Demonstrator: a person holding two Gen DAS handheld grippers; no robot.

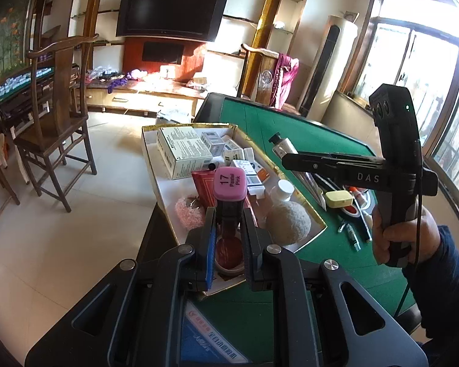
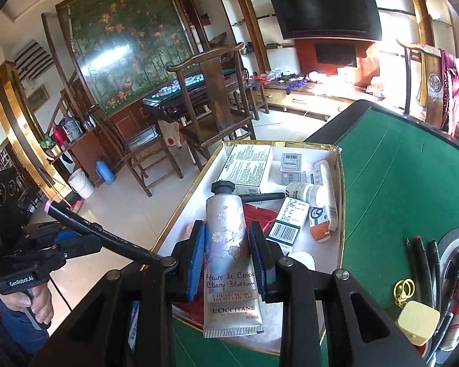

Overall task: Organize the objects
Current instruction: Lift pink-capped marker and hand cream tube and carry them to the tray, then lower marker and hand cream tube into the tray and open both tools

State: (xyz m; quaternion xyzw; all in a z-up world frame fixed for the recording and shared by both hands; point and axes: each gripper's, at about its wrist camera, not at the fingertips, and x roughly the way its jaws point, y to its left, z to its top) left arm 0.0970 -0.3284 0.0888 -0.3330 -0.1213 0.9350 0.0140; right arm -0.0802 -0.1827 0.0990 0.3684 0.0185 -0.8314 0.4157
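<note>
My left gripper (image 1: 228,214) is shut on a black marker (image 1: 229,183) with a pink cap marked "17 Pastel Pink", held over the near end of a white, gold-rimmed box (image 1: 165,183). The right wrist view shows that left gripper (image 2: 76,244) at the left, the marker (image 2: 107,232) slanting through it. My right gripper (image 2: 228,229) is shut on a silver floral hand cream tube (image 2: 229,244), cap pointing away, above the box (image 2: 199,177). In the left wrist view the right gripper (image 1: 290,159) hangs beside the box's right wall with the tube (image 1: 281,145) at its tips.
The box holds cartons (image 1: 183,150), a white bottle (image 2: 306,192), a red cloth (image 2: 260,211) and a grey sponge ball (image 1: 287,221). On the green table (image 2: 397,183) lie pens (image 2: 425,263), a yellow case (image 2: 417,324) and a key ring (image 2: 404,289). Wooden chairs (image 1: 58,116) stand on the tiled floor.
</note>
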